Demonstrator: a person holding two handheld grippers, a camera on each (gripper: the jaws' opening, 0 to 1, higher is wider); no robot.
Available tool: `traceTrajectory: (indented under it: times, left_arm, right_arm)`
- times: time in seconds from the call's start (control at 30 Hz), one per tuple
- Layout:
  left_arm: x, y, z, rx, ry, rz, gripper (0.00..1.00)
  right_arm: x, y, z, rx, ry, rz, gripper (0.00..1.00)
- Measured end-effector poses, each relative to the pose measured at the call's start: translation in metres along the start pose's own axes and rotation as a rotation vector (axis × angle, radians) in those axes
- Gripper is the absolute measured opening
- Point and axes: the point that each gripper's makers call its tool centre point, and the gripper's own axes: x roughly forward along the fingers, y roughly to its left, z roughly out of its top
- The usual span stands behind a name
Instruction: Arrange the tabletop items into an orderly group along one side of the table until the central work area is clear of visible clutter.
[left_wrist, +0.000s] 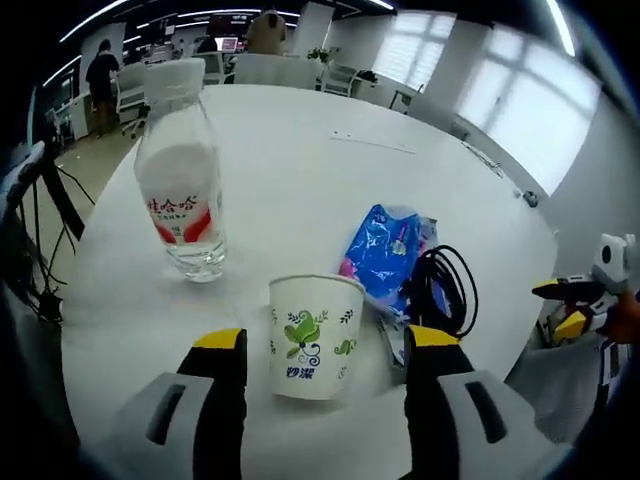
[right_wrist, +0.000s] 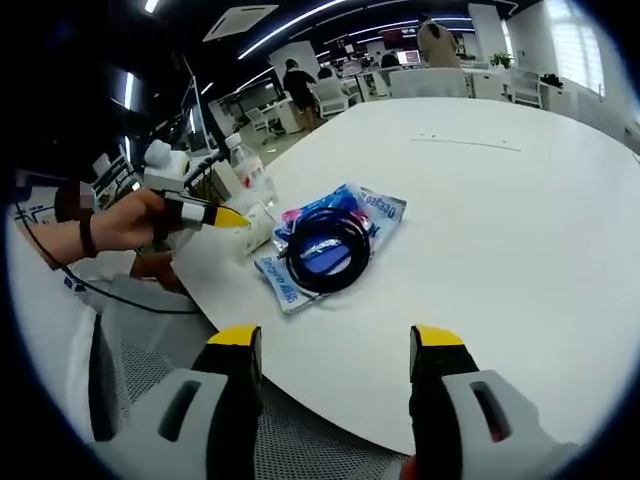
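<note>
White round table (left_wrist: 330, 170) in an open office carries everything. From the left gripper view, the left gripper (left_wrist: 328, 350) stands spread apart, a paper cup (left_wrist: 314, 336) between its jaws, untouched; a water bottle (left_wrist: 180, 180) is ahead to its left, a blue packet (left_wrist: 385, 250) and coiled black cable (left_wrist: 440, 290) ahead to its right. From the right gripper view, the right gripper (right_wrist: 335, 340) gapes, holding nothing, at the table edge, packet and cable just ahead.

Office chairs (left_wrist: 262, 68) stand just past the far edge of the round white worktop (left_wrist: 330, 170). Large bright windows (left_wrist: 520, 110) line one wall. A person (left_wrist: 101, 75) stands well off in the room, and light strips (right_wrist: 300, 18) run along the dark ceiling.
</note>
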Motion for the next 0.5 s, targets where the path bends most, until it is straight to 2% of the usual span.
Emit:
traceTrajectory:
  times: [0.2,0.33,0.4,0.43,0.5]
  left_arm:
    - [0.008,0.0,-0.001,0.019,0.028,0.007,0.65]
    - [0.015,0.004,-0.002,-0.001,0.035,0.008,0.63]
    - [0.018,0.005,-0.003,-0.01,0.04,0.004,0.58]
    - [0.018,0.005,-0.002,0.004,0.039,0.007,0.53]
    - [0.018,0.008,0.0,0.081,0.04,0.015,0.41]
  right_arm:
    - [-0.003,-0.005,-0.002,0.01,-0.002,-0.007,0.59]
    - [-0.005,-0.008,-0.003,0.011,0.002,-0.012,0.59]
    - [-0.006,-0.008,-0.002,0.008,0.004,-0.013,0.59]
    - [-0.007,-0.009,-0.002,0.004,0.004,-0.014,0.59]
    - [-0.008,-0.009,-0.001,0.0,0.003,-0.016,0.59]
